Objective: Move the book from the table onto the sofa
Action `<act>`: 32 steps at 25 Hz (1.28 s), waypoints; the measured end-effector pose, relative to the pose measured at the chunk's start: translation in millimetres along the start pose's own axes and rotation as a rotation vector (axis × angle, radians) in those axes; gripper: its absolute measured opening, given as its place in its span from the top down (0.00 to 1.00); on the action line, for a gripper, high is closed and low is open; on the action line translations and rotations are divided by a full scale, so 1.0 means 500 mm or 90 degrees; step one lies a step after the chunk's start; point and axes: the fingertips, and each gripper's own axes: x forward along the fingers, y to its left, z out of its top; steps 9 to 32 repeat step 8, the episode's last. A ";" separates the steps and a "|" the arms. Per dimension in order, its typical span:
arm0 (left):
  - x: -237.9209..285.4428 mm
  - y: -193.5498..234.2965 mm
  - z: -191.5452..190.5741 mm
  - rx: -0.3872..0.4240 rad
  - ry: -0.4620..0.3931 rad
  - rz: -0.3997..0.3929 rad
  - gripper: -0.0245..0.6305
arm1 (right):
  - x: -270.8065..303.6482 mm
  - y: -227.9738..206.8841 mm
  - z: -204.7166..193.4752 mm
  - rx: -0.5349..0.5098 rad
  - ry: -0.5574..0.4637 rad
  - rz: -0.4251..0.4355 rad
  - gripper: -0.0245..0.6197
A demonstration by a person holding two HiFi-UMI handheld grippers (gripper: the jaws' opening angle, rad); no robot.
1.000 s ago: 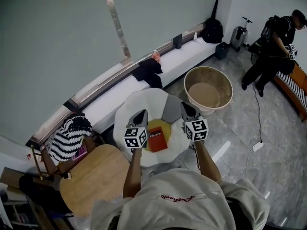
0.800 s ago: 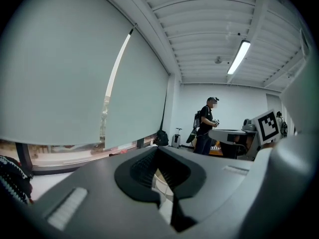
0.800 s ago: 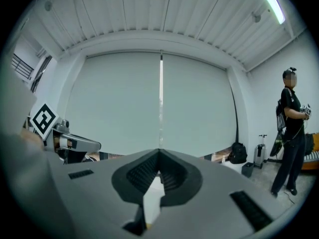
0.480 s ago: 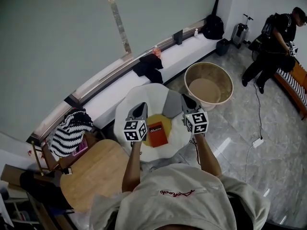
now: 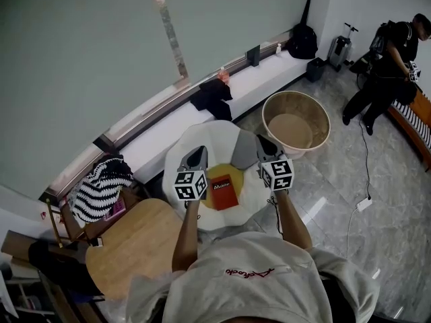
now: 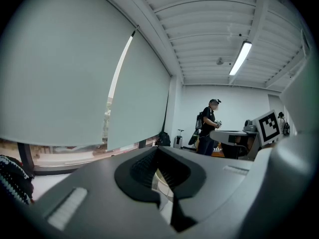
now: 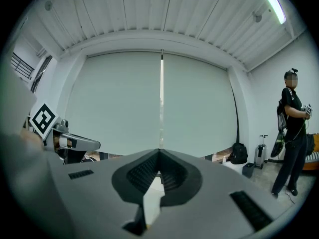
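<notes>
A red book (image 5: 223, 191) lies flat on a yellow cushion (image 5: 225, 174), which rests on a round white seat (image 5: 202, 133) in the head view. My left gripper (image 5: 197, 155) hovers just left of the book, and my right gripper (image 5: 264, 143) hovers to its right, over a grey cushion (image 5: 244, 152). Both point away from me, roughly level, with jaws closed together and nothing between them. In the left gripper view the left gripper (image 6: 158, 153) is shut and empty. The right gripper (image 7: 159, 156) is likewise shut and empty in its own view. Neither gripper touches the book.
A round wooden table (image 5: 135, 247) stands at lower left, a striped bag (image 5: 101, 187) beyond it. A large beige tub (image 5: 296, 94) sits right of the seat. A white window bench (image 5: 161, 136) carries a black garment (image 5: 213, 94). A person (image 5: 384, 73) stands far right.
Nothing has moved apart from a slight shift of the head view; both grippers stay shut beside the book.
</notes>
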 end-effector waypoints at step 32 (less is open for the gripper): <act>0.000 0.012 0.005 -0.003 -0.005 0.002 0.95 | 0.005 0.010 0.006 -0.002 -0.003 -0.001 0.95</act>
